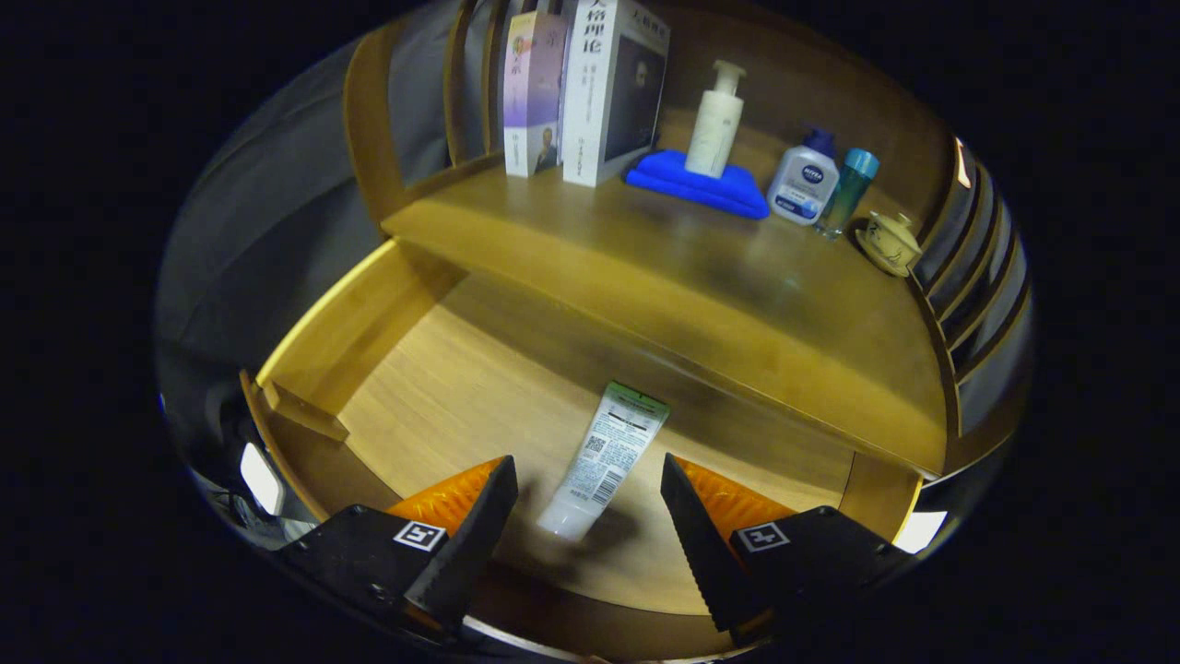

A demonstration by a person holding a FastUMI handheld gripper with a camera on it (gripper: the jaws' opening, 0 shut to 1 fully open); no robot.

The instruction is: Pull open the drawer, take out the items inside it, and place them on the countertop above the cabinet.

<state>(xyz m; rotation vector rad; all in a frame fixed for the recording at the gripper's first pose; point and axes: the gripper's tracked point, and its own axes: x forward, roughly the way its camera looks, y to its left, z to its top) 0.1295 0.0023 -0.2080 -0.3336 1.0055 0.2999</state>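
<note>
Dim warm light, sharp centre, fisheye bending at the edges.

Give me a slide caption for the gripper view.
Open hand-held gripper poised over a white tube in the pulled-out drawer.

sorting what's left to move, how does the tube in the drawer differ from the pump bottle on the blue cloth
The tube lies flat on the floor of the open drawer, between the fingers of the open gripper; the pump bottle stands upright on the blue cloth on the countertop. The tube is flat with a green end and printed back; the pump bottle is rounded, plain cream, with a pump head. Both are pale toiletry containers.
</note>
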